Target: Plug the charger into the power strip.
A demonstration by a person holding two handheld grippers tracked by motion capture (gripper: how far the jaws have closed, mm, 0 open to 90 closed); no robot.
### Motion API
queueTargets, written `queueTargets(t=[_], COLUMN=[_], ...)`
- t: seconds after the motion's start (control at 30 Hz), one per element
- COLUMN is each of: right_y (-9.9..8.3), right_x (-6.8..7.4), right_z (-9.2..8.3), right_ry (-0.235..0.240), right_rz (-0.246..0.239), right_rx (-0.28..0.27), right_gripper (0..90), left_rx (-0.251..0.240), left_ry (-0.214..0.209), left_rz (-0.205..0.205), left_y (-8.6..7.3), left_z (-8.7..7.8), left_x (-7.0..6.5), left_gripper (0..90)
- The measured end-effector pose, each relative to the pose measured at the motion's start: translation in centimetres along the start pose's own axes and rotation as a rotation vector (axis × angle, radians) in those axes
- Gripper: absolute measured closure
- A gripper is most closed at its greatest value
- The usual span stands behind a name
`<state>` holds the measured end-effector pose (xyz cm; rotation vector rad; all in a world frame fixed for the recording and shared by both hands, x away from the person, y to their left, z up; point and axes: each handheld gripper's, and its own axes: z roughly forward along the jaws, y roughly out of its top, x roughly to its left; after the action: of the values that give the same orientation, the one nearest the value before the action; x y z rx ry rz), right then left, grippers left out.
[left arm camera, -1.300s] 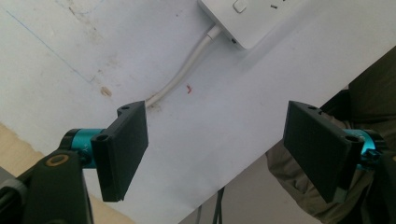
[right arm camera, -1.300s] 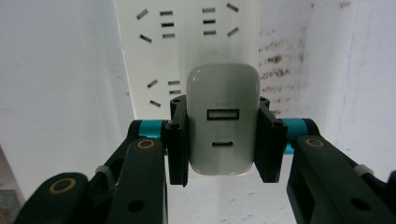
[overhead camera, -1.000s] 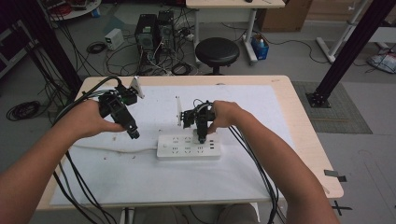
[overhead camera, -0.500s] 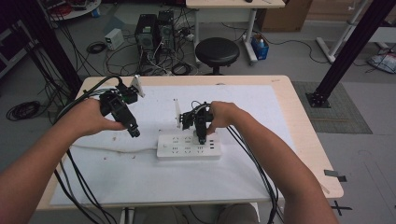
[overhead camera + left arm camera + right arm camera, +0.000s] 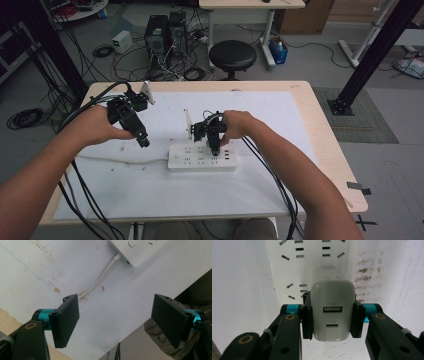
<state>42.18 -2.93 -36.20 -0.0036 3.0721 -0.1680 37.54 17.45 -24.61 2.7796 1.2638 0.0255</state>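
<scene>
The right gripper (image 5: 333, 315) squeezes a white charger (image 5: 333, 312) between its two black jaws. The jaws press on the charger's two sides. The charger's flat end faces the camera and has two small ports, one above the other. Right past the charger lies the white power strip (image 5: 312, 270), and the charger points straight at it. I cannot tell if the charger touches the strip yet.

From the high view, the right gripper (image 5: 215, 145) stands over the right part of the power strip (image 5: 200, 159), with the right hand (image 5: 239, 127) wrapped around it.

The left gripper (image 5: 120, 322) has its jaws spread wide with nothing between them. It hangs over the white mat (image 5: 125, 290), a bit away from the strip's left end (image 5: 135, 250). The strip's white cord (image 5: 100, 280) runs out from that end, under the left gripper (image 5: 142, 141). The left hand (image 5: 100, 127) holds this gripper to the left of the strip.

The mat (image 5: 150, 190) covers the wooden table (image 5: 330, 150) under the strip.
</scene>
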Motion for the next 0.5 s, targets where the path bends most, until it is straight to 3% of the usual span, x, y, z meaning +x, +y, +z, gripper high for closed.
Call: queueTargets(t=[0.27,0.3,0.37,0.5], right_y=[-0.07,0.01,0.19,-0.1], right_x=[0.05,0.29,0.39,0.32], right_z=[0.18,0.15,0.18,0.35], right_ry=[-0.007,-0.005,-0.014,-0.016], right_rz=[-0.005,0.017,0.009,0.009], right_rx=[-0.014,-0.004,0.006,-0.018], right_gripper=[62.5,62.5,62.5,62.5], left_rx=[-0.005,0.001,-0.004,-0.01], left_ry=[-0.004,-0.005,-0.004,-0.004], left_rz=[-0.009,-0.003,-0.011,-0.004], left_y=[-0.15,-0.13,-0.12,-0.05], left_z=[-0.05,-0.11,-0.24,-0.24], left_x=[0.29,0.41,0.46,0.47], left_gripper=[22.4,22.4,22.4,22.5])
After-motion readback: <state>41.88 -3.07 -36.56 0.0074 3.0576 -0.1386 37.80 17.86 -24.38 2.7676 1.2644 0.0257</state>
